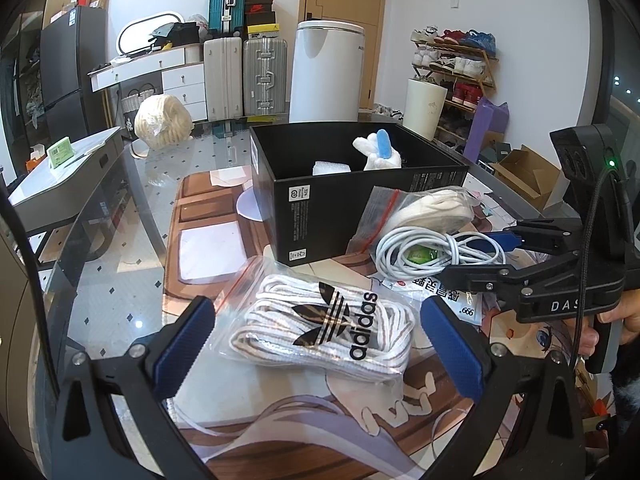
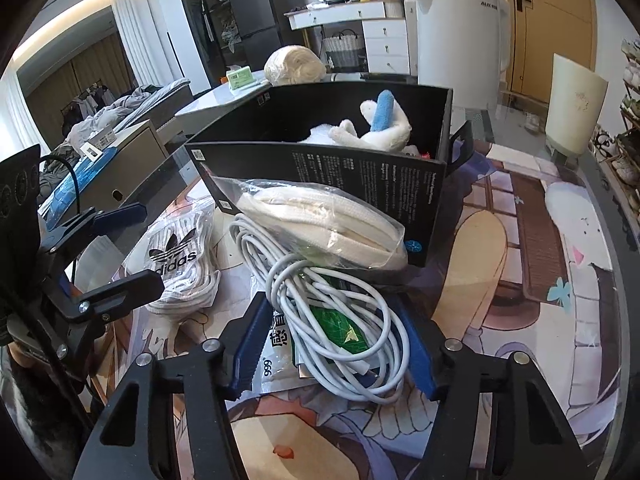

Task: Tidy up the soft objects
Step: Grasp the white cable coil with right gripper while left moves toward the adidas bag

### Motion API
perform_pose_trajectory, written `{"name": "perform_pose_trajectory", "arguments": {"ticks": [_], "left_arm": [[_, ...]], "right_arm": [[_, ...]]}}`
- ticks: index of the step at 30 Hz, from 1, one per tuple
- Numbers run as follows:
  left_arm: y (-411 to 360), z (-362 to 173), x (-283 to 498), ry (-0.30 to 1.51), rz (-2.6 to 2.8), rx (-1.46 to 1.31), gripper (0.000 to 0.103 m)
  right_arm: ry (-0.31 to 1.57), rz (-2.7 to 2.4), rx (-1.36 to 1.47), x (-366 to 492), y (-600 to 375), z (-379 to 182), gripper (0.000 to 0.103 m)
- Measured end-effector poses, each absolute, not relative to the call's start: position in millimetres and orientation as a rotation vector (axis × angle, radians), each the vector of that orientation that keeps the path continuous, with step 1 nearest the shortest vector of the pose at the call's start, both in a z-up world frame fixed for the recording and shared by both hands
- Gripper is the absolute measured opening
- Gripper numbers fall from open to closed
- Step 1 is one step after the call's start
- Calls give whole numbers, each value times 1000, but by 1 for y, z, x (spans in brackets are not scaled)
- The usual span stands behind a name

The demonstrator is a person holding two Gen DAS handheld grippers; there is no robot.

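A clear bag of white Adidas laces [image 1: 328, 320] lies on the printed mat, between the open blue-padded fingers of my left gripper [image 1: 320, 344]; it also shows in the right wrist view [image 2: 176, 260]. A coiled white cable [image 1: 436, 252] lies to its right; my right gripper [image 2: 332, 348] is open with its fingers on either side of the cable [image 2: 340, 320]. A bag of cream laces [image 2: 320, 220] leans against the black box [image 1: 320, 208]. The box holds a white plush toy [image 1: 378, 152] with a blue part and a folded white cloth [image 1: 330, 168].
A green packet [image 2: 340, 328] and a printed white packet [image 2: 276, 356] lie under the cable. A glass table edge [image 1: 100, 240] runs on the left. A white appliance [image 1: 326, 72], suitcases [image 1: 244, 76] and a shoe rack [image 1: 456, 64] stand beyond the table.
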State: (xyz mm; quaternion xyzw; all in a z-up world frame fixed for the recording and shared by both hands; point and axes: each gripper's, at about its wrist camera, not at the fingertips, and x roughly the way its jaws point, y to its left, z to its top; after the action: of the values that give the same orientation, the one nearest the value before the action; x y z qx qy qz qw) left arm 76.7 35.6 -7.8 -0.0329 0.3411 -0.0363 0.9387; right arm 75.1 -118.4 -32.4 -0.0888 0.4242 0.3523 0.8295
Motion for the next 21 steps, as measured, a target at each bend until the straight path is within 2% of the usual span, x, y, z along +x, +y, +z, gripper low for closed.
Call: {"name": "perform_pose_trajectory", "arguments": {"ticks": [2, 4, 21], "left_arm": [[36, -8, 77, 697, -75, -68, 103], [35, -8, 77, 698, -76, -68, 103], [32, -9, 75, 723, -91, -62, 103]], "right_arm": [[886, 757, -196, 72, -122, -31, 58], [878, 772, -197, 69, -124, -29, 44], [802, 856, -218, 48, -128, -15, 40]]}}
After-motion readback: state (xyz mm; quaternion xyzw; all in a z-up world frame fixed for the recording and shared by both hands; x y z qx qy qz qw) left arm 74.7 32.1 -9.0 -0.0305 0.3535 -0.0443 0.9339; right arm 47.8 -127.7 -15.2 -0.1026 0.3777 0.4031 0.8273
